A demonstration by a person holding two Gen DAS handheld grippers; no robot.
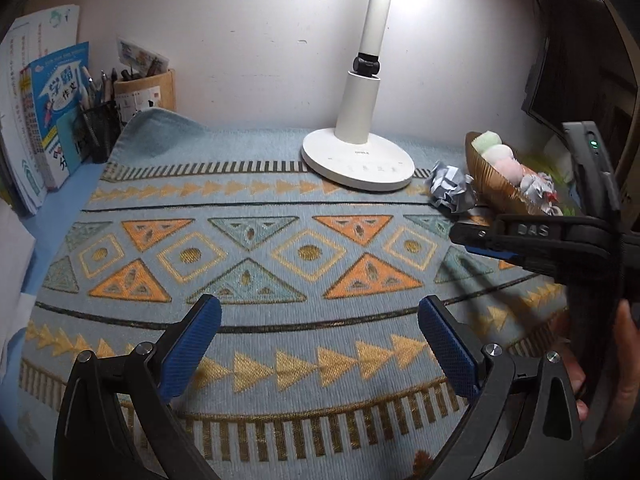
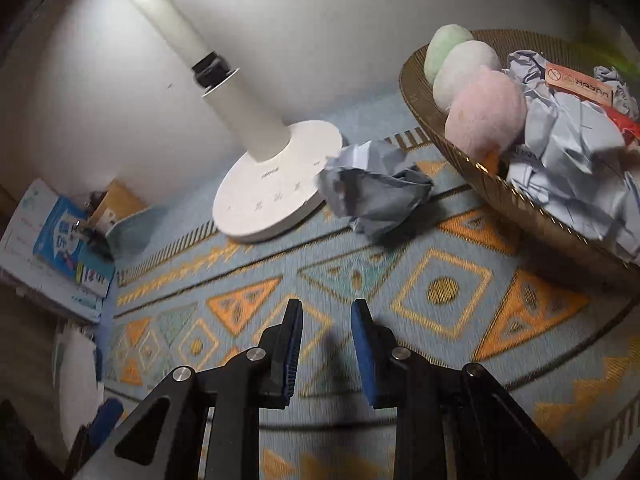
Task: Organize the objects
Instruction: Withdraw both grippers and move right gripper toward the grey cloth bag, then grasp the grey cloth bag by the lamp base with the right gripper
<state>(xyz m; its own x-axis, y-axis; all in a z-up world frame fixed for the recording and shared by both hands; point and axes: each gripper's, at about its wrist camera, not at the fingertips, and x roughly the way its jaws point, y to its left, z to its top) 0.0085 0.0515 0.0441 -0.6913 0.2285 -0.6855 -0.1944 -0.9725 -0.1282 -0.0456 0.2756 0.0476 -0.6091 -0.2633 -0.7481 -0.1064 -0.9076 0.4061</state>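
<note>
Right claw (image 2: 326, 354) hangs closed and empty over the mat (image 2: 400, 420), short of the paper ball (image 2: 376, 196); left claw (image 1: 320, 344) gapes open, empty.

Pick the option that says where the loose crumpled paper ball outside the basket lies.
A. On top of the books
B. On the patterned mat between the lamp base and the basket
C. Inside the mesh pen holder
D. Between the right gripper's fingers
B: the crumpled paper ball rests on the patterned mat, beside the white lamp base and just short of the woven basket.
</note>
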